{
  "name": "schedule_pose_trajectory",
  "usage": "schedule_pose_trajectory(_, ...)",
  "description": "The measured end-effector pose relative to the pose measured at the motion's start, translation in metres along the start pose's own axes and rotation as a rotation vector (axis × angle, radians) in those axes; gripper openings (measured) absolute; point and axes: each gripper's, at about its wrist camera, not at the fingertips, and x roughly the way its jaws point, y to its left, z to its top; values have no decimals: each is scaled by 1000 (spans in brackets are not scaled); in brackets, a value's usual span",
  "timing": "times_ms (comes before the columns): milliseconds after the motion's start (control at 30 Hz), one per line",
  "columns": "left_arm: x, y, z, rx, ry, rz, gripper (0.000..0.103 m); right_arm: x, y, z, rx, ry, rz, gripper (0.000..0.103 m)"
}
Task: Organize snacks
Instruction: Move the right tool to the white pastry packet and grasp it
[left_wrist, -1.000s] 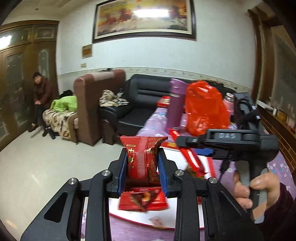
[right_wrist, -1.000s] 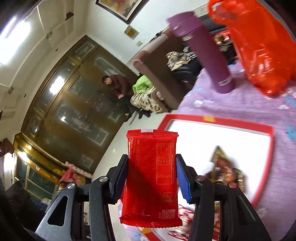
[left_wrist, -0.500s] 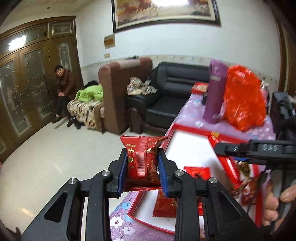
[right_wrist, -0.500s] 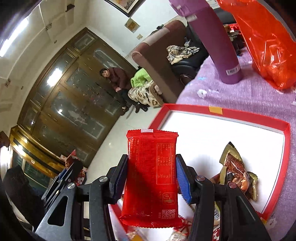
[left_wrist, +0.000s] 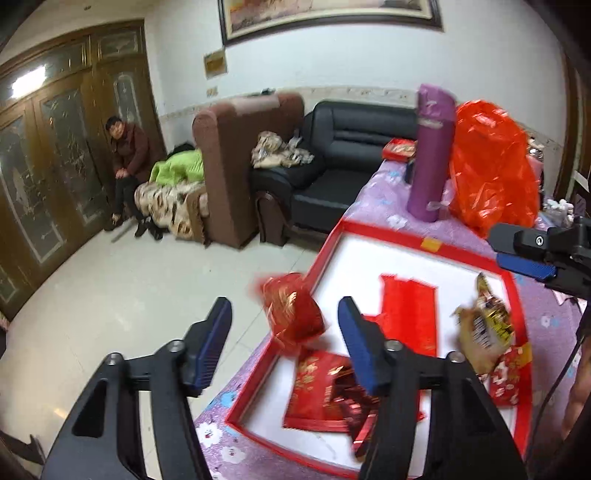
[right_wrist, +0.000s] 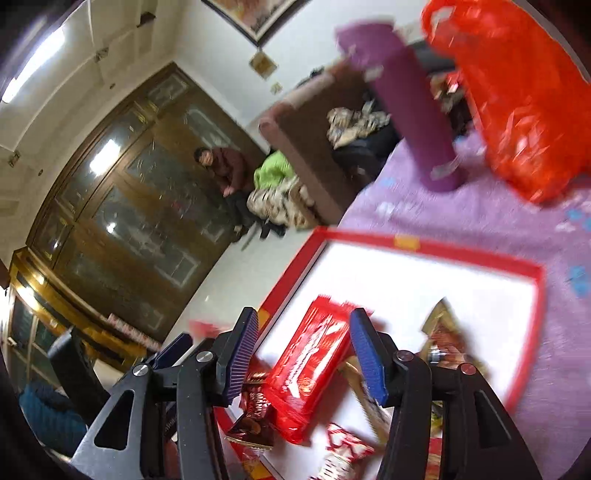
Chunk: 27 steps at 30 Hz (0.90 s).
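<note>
Both snacks are now leaving my tools, whose jaws have just been opening: left tool (left_wrist: 284, 317) released, small red packet (left_wrist: 293, 314) dropping at the red tray's (left_wrist: 424, 232) 9 o'clock rim; right tool (right_wrist: 303, 332) released, long red wrapper (right_wrist: 308, 367) falling into the tray.

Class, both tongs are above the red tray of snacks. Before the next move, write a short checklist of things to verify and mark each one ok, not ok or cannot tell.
1. Left tongs open: ok. The jaws have just been opening; the small red snack packet sits blurred between them, untouched.
2. Small packet over the red tray: cannot tell; it appears at the tray's near edge.
3. Right tongs open: ok. The jaws have just been opening.
4. Long red packet free of the pads: ok, it is tilted over the tray.
5. Purple flask and orange bag outside the tray: ok.
</note>
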Motion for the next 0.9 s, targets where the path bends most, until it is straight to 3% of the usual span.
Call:
schedule_pose_trajectory(133, -22, -23, 5, 45, -70, -29, 76, -45, -15, 3, -1, -79, -78, 58)
schedule_pose_trajectory(300, -38, -63, 3, 132, -98, -103, 77, -108, -60, 1, 59, -162, -183, 59)
schedule_pose_trajectory(600, -54, -159, -12, 290, -52, -269, 77, -247, -174, -42, 206, -269, -484, 60)
schedule_pose_trajectory(800, -77, -217, -17, 428, -67, -308, 77, -274, -221, -57, 248, -192, -560, 62)
schedule_pose_trajectory(900, -87, -234, -17, 465, -72, -312, 77, -265, -241, -52, 327, -130, -508, 62)
